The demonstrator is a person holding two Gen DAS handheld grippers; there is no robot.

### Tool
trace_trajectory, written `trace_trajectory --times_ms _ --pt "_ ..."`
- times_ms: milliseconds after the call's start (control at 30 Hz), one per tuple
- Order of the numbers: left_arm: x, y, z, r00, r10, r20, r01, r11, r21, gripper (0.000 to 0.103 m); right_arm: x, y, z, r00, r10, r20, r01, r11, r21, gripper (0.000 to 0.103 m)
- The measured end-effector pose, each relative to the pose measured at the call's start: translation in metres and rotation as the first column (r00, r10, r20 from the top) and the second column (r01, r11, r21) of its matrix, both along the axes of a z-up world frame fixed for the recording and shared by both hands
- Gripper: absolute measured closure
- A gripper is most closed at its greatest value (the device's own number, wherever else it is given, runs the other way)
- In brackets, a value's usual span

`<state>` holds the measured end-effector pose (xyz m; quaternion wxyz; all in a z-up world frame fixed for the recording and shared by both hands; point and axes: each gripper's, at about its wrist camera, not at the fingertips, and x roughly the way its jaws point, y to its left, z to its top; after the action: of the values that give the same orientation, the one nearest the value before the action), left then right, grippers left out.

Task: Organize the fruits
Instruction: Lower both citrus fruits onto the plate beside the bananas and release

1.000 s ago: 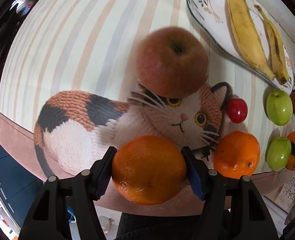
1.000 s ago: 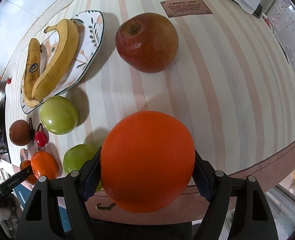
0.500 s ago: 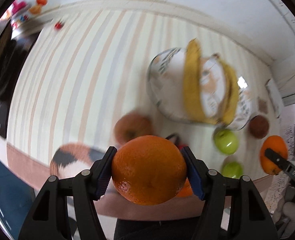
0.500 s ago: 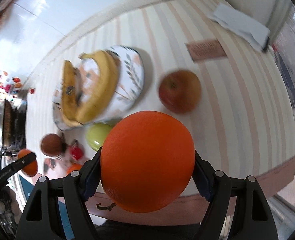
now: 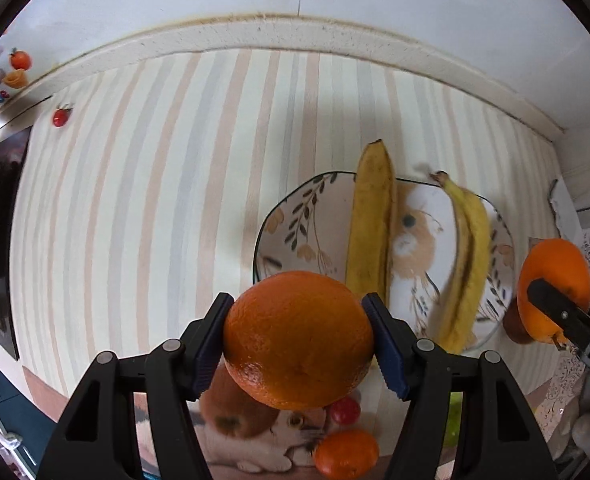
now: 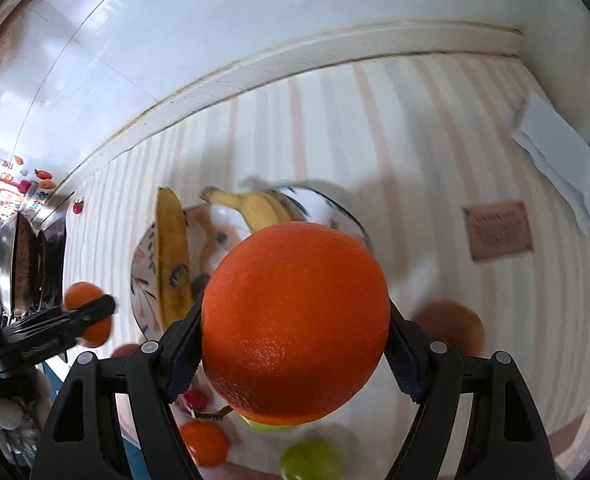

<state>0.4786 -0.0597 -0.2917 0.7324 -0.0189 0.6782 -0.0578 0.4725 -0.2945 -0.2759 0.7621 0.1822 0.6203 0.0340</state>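
Surface: striped mat (image 5: 143, 208) covering the counter, reaching to the back wall edge; a cat print shows at its near edge.
Small red item: lies alone near the far left corner of the counter (image 5: 59, 117), well apart from the other fruit; too small to identify.
Left gripper (image 5: 299, 344): both pads press the sides of an orange (image 5: 299, 340), fingers at medium spread, gripping across its widest part, which I judge keeps the round fruit from rolling out. The gripper points down at the counter.
Left orange position: raised off the mat, hanging over the near left rim of the plate.
Loose fruit, near edge: a reddish-brown apple (image 5: 235, 412), a small red fruit (image 5: 345, 410) and a small orange (image 5: 347, 456) rest on the cat print below the left gripper; a green fruit (image 6: 311, 460) lies further right.
Plate (image 5: 295, 224): patterned, mid-counter, towards the right. Two bananas lie lengthwise on it, the left banana (image 5: 371, 224) overhanging the far rim, the right banana (image 5: 469, 256) curved beside it. Bare plate remains between and beside them.
Right gripper (image 6: 295, 336): fingers set wide, clamped on a larger orange (image 6: 295, 320), tilted steeply down.
Right orange position: raised at the plate's right rim.
Assessment: both oranges appear bound for the plate, grouping fruit there.
Risk: bananas take much of the plate; round fruit may roll off.
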Motion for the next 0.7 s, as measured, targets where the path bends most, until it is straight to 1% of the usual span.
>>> trace_trajectory --times_ms 100,167,300,367,467,533,600,633,700 --pt "0.015 -0.001 -0.018 0.998 0.010 -0.057 -0.011 1.000 -0.021 0.039 0.021 0.019 -0.010 0.999 0.030 -0.020 -0.029 0.997 0.076 0.022" --pt "0.022 0.000 -0.029 0.995 0.018 -0.095 -0.022 0.999 -0.034 0.039 0.030 0.032 -0.017 0.998 0.052 -0.037 -0.047 0.993 0.108 0.022" --pt "0.027 0.001 -0.043 0.991 0.017 -0.133 -0.024 0.998 -0.050 0.039 0.047 0.056 -0.036 0.993 0.089 -0.080 -0.079 0.991 0.112 0.022" --pt "0.028 0.002 -0.046 0.990 0.021 -0.141 -0.026 0.999 -0.035 0.039 0.053 0.063 -0.049 0.989 0.095 -0.116 -0.081 0.990 0.119 0.022" --pt "0.031 0.007 -0.053 0.987 0.030 -0.159 -0.037 0.999 -0.037 0.039 0.059 0.071 -0.066 0.983 0.101 -0.156 -0.085 0.990 0.108 0.022" --pt "0.031 0.008 -0.056 0.985 0.030 -0.169 -0.036 0.999 -0.035 0.039 0.060 0.076 -0.070 0.980 0.115 -0.163 -0.096 0.988 0.119 0.021" --pt "0.032 0.007 -0.057 0.986 0.021 -0.163 -0.027 0.999 -0.030 0.039 0.064 0.080 -0.072 0.978 0.112 -0.176 -0.097 0.991 0.090 0.020" --pt "0.033 0.008 -0.057 0.986 0.025 -0.164 -0.031 0.999 -0.032 0.039 0.065 0.081 -0.074 0.978 0.108 -0.181 -0.092 0.991 0.097 0.020" --pt "0.034 0.007 -0.058 0.985 0.027 -0.168 -0.033 0.999 -0.033 0.039 0.066 0.082 -0.072 0.979 0.111 -0.172 -0.095 0.991 0.098 0.020"
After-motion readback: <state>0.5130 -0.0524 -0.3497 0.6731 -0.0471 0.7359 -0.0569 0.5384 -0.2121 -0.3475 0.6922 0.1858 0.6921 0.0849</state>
